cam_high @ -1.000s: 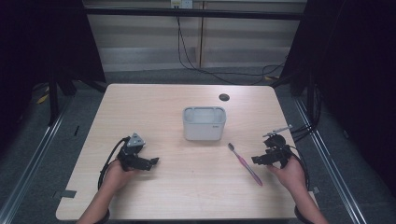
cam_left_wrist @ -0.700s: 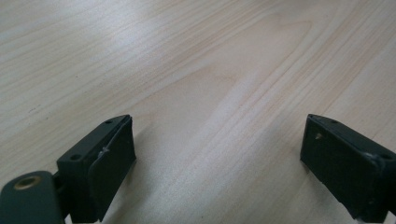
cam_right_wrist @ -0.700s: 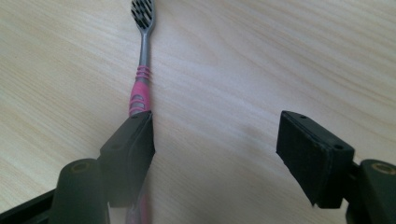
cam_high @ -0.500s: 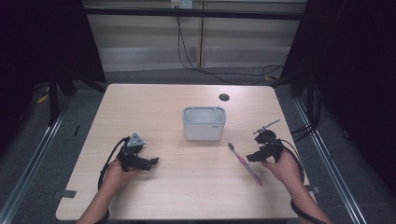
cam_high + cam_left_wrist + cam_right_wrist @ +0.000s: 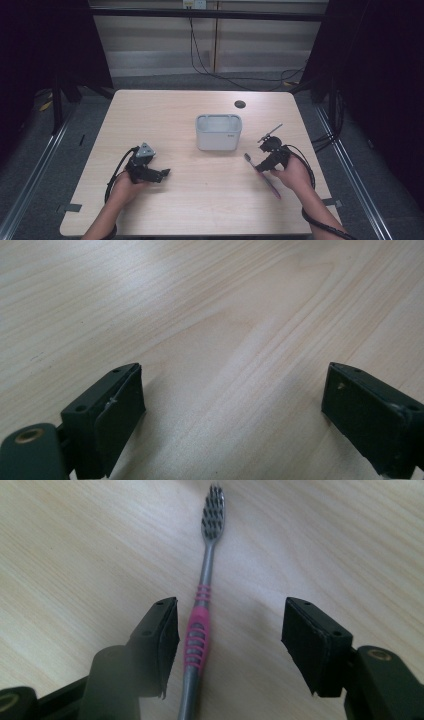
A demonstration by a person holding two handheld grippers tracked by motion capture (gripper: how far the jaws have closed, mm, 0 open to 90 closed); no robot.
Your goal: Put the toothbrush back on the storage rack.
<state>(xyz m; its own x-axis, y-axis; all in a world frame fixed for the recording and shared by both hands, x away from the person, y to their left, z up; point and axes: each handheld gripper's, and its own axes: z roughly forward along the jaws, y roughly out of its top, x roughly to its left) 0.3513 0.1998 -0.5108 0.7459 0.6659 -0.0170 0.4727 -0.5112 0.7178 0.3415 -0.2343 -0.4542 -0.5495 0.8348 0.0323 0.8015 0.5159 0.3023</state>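
Right gripper view: toothbrush (image 5: 199, 630) btwn closing right gripper (image 5: 230, 645) jaws, ungripped.

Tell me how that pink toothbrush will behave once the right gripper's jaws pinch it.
The toothbrush looks slim and rigid, so it is probably light and won't flop. Its ribbed pink grip should resist slipping. Lying flat on the table, it may skid or twist if the right gripper pinches off-centre.

Table (image 5: 75, 545): pale wood-grain top, smooth, soft sheen under the light. Toothbrush (image 5: 197, 630) between the jaws of the right claw (image 5: 230, 630): grey plastic shaft, slightly glossy; pink ribbed grip section, rubbery in look; dark bristles. Both jaws: matt black plastic, flat pads. Left claw (image 5: 232, 410): same matt black finish. Bin (image 5: 218, 132) beyond the right claw: light grey plastic, smooth, matt.
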